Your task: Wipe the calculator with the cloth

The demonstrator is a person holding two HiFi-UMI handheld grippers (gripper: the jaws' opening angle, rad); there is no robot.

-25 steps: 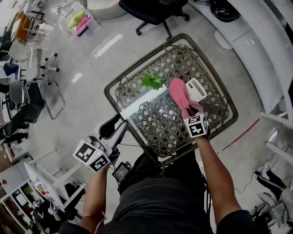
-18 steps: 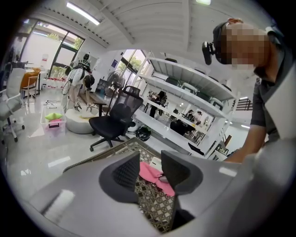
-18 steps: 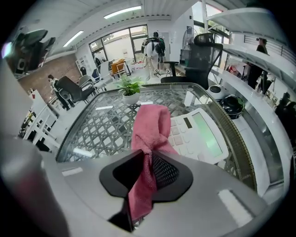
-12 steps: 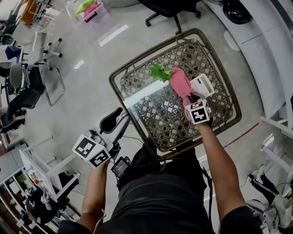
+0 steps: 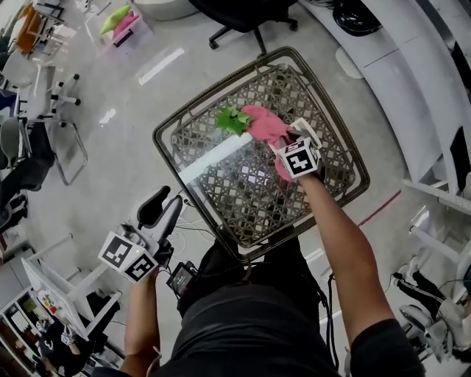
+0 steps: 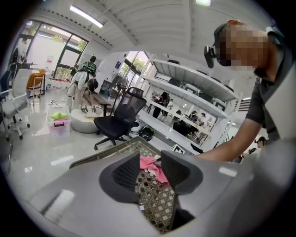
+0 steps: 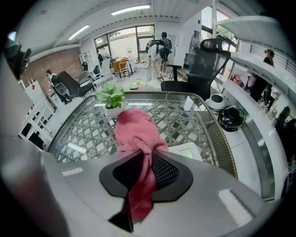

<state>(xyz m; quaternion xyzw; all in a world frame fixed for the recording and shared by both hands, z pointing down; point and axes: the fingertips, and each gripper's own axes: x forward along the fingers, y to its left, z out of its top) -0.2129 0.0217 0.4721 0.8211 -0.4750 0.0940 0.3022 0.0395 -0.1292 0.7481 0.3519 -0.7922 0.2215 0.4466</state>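
A pink cloth (image 5: pixel 263 125) lies bunched on the glass-topped wicker table (image 5: pixel 221 199). Its far end touches a small green plant (image 5: pixel 231 118). My right gripper (image 5: pixel 285 141) is shut on the cloth's near end, and in the right gripper view the cloth (image 7: pixel 135 131) runs down between the jaws of that gripper (image 7: pixel 147 159). The white calculator (image 5: pixel 310 131) lies just right of the cloth, mostly hidden under the gripper's marker cube; its greenish screen (image 7: pixel 187 150) shows beside the right jaw. My left gripper (image 5: pixel 163 208) stands open off the table's near left edge, holding nothing (image 6: pixel 150 172).
The table's raised wicker rim (image 5: pixel 165 132) runs all round it. A black office chair (image 5: pixel 239 18) stands on the floor beyond the table, and a white curved counter (image 5: pixel 412 81) runs along the right. White chairs (image 5: pixel 55 96) are at the far left.
My right gripper has moved farther onto the table, over the calculator, pushing the cloth towards the plant. The left gripper has hardly moved.
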